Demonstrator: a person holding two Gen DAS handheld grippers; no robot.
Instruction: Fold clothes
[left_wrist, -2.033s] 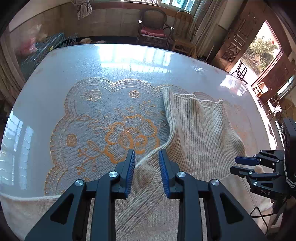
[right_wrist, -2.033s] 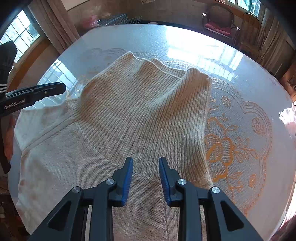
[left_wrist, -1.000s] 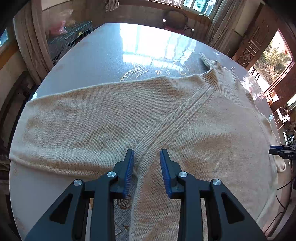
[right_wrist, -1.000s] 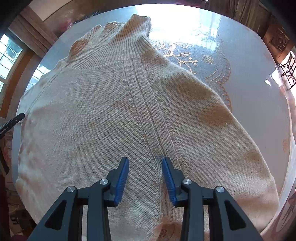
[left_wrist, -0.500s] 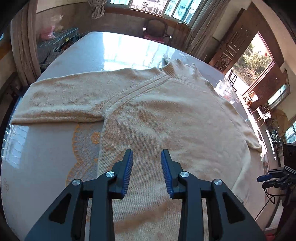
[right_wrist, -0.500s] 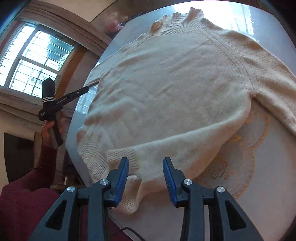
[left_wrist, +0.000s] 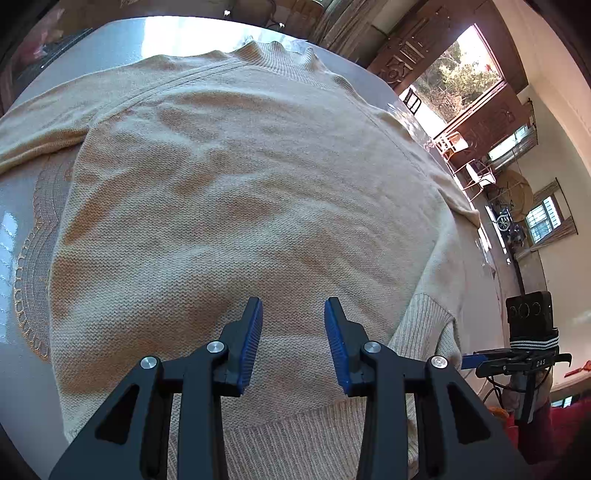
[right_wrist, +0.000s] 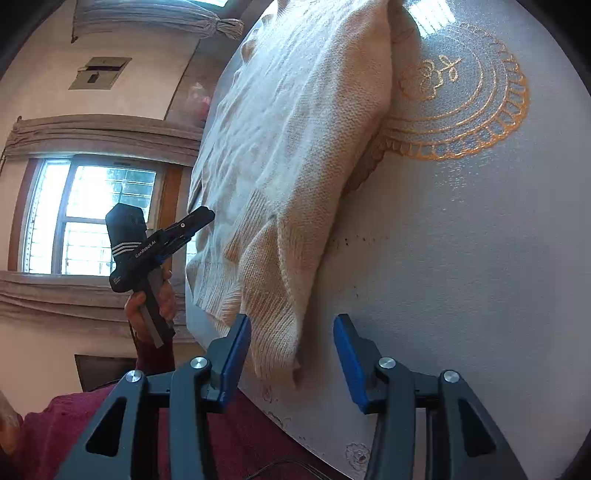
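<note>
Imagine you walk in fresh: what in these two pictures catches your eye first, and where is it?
The beige knit sweater dominates, spread flat across the pale table, its ribbed hem nearest the camera. Next come the blue-padded left tongs, open above the hem, and the right tongs, open around the sweater's cuff at the table edge. A gold floral doily pattern shows beside the sweater.

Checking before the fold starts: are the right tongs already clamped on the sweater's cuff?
No, the right tongs stand open, with the sweater cuff lying loose between them.
</note>
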